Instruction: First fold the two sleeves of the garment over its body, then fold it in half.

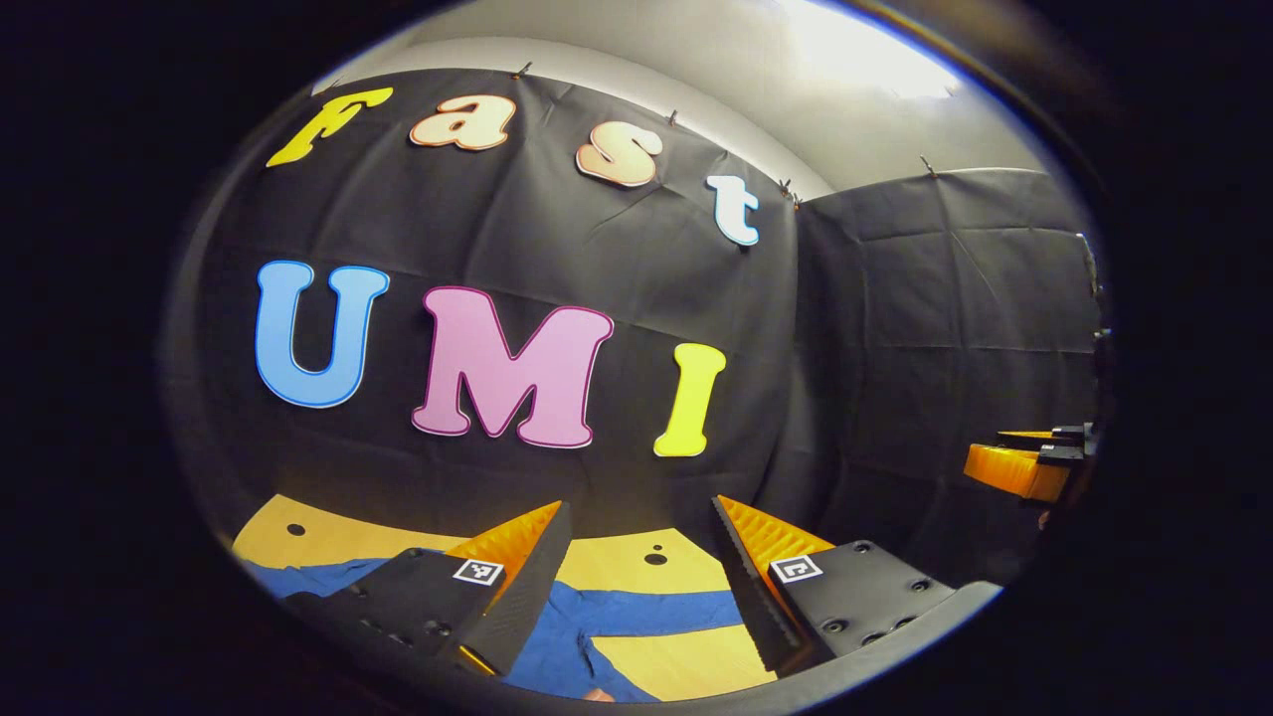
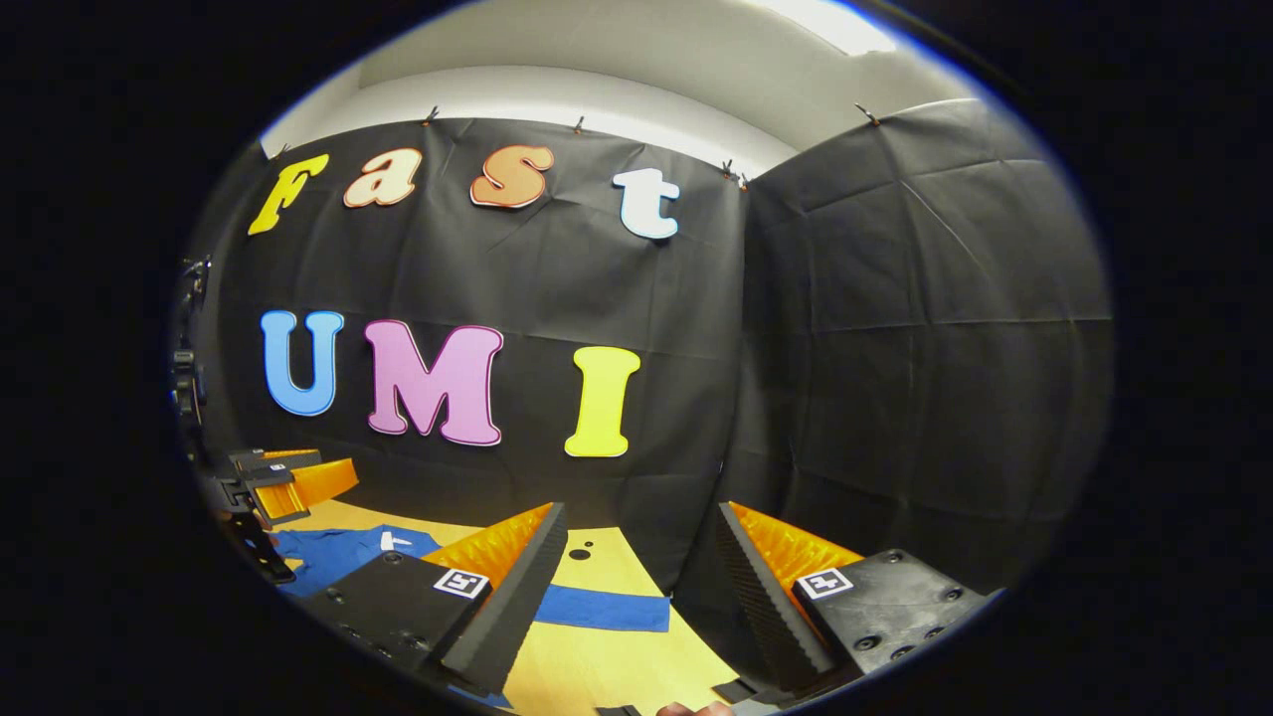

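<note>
Your left gripper sits at the bottom centre of the left gripper view with its fingers spread wide and nothing between them; it hovers above the worktop, tilted toward the booth wall rather than down at the cloth. Just below and beyond those fingers lies the garment, blue and flat on the worktop, one sleeve running out toward the lower right of the frame. That spread looks like readiness: both sleeves lie out from the body, so I judge the first fold not yet begun.

Your right gripper is likewise parted and empty, held up over the yellow surface. In the right gripper view the sleeve shows as a blue band crossing the gap between the fingers, its squared end at lower centre, close enough that it seems the natural first thing to take.

The right gripper view also gives you the garment's body at lower left, with a small pale tag near the neck, and the left gripper beside it. The left gripper view instead catches the right gripper at its far right edge, fingers apart.
</note>
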`<state>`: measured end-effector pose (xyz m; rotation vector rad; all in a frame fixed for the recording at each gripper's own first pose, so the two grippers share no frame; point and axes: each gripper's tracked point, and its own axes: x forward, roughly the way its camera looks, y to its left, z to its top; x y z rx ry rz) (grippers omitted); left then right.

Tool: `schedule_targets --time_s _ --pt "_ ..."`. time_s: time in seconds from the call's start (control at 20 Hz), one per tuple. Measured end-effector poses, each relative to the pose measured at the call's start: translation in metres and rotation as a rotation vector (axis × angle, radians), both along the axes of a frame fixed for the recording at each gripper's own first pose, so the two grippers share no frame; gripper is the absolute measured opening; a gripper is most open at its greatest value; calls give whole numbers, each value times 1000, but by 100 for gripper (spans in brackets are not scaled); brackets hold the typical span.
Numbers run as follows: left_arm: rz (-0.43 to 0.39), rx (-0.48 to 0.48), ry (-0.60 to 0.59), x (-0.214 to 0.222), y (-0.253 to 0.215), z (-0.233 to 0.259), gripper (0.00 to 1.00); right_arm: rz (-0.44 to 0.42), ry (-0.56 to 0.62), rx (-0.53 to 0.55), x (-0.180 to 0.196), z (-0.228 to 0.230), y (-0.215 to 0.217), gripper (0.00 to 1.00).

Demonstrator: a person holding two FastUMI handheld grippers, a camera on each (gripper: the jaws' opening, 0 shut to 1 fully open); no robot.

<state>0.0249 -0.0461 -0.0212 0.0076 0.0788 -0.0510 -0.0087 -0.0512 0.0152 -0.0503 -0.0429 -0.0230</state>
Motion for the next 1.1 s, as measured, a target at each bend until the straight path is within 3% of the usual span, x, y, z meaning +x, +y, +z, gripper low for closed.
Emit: schedule_targets --time_s 0.05,0.2,0.35,0.4,0.5,0.65,1.0,1.1 --pt "8 11 -3 -1 1 -1 80 4 17 -11 3 -3 0 92" --pt "31 30 -2 -7 8 2 80 43 40 -9 8 -2 5 96" --pt "86 39 13 -20 28 2 80 62 46 -20 21 6 3 96" --pt "104 35 13 -27 36 4 80 73 50 -5 25 8 3 92" --pt "133 30 30 -45 51 1 80 92 79 29 35 4 6 96" --pt "212 80 92 -71 86 -16 80 86 200 65 60 -20 3 96" --pt "292 15 182 -137 141 -35 80 188 553 170 114 -71 50 96" --pt "327 25 181 -151 155 -33 80 170 677 196 130 -96 51 97"
